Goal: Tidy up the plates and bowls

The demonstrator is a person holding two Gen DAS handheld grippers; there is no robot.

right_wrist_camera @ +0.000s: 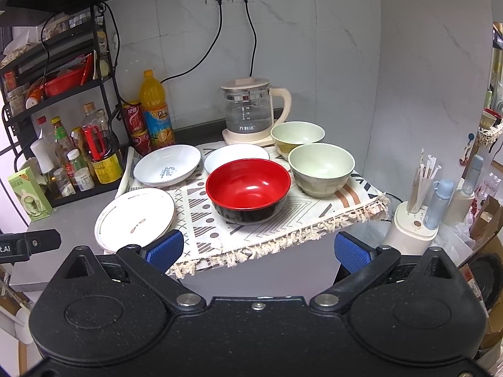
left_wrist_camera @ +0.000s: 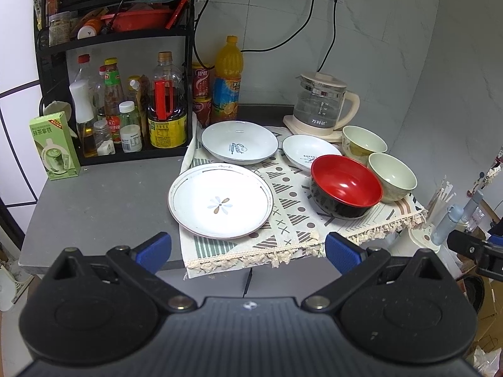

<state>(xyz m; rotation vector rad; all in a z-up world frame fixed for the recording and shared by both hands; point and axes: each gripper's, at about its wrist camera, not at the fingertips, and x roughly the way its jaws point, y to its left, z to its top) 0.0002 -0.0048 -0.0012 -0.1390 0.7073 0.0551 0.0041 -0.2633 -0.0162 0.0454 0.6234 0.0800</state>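
Both grippers, left (left_wrist_camera: 248,251) & right (right_wrist_camera: 258,251), hang wide apart w/ nothing in them, just short of the cloth (left_wrist_camera: 289,207) edge. On the cloth: flower plate (left_wrist_camera: 220,201) front-left, two white dishes (left_wrist_camera: 239,142) (left_wrist_camera: 309,152) behind it, red bowl (right_wrist_camera: 248,185) mid, two green bowls (right_wrist_camera: 320,169) (right_wrist_camera: 297,135) right, near the kettle (right_wrist_camera: 248,110).

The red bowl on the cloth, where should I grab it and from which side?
Pinch the near rim of the red bowl, one finger inside, one on the black outer wall. It stands upright and open, too wide to span. The right gripper is open and faces that rim with bare cloth between; behind it sit a white plate and a green bowl.
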